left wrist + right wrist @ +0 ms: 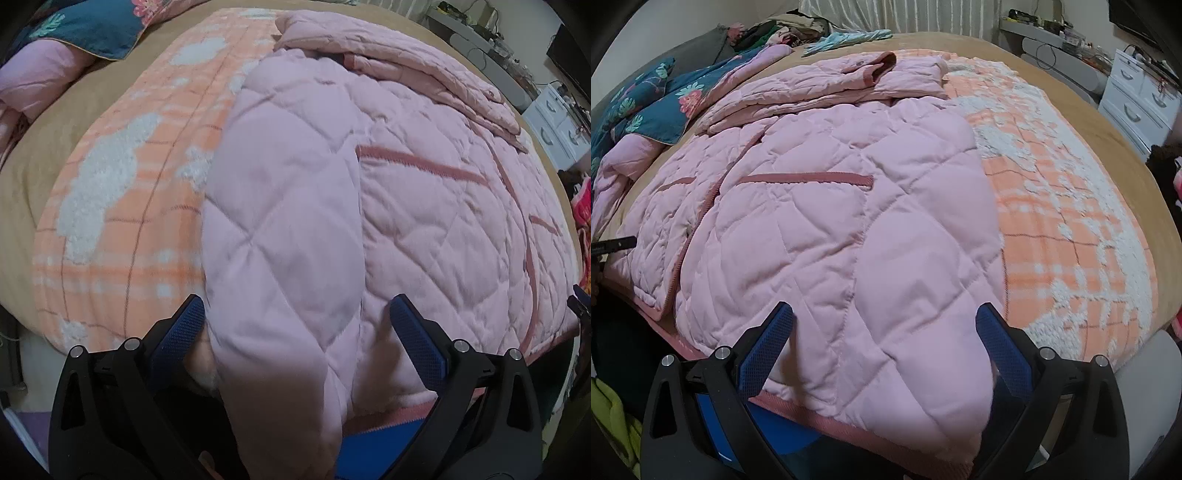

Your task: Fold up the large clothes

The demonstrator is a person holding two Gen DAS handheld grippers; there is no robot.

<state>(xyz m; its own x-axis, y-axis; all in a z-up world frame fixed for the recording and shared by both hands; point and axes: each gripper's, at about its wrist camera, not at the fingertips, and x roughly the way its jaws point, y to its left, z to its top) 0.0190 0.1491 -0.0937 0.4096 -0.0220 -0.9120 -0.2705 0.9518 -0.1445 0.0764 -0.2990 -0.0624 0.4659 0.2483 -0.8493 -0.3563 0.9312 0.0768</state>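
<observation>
Pink quilted jacket (820,206) lies spread on the orange-and-white blanket (1071,229) over the bed (1108,122), hem at the near edge, collar (882,64) at the far end, so its long axis runs straight away from both grippers. A sleeve is folded in along each side. In the left wrist view, one sleeve (280,229) runs lengthwise toward the camera, its cuff end hanging between the fingers. In the right wrist view, the other sleeve (923,295) does the same.

Left gripper (297,310): fingers wide apart, straddling the sleeve end, not pinching; whether the pads brush the fabric is unclear. Right gripper (884,317): fingers equally wide, sleeve cuff and hem between them, nothing clamped.

Both sit at the hem end, about equally near. Judgement: next fold likely hem toward collar, so each gripper needs to close on hem plus sleeve. Thick padding may slip out of a shallow bite.

Teal floral bedding (657,107) well apart at the far side.
</observation>
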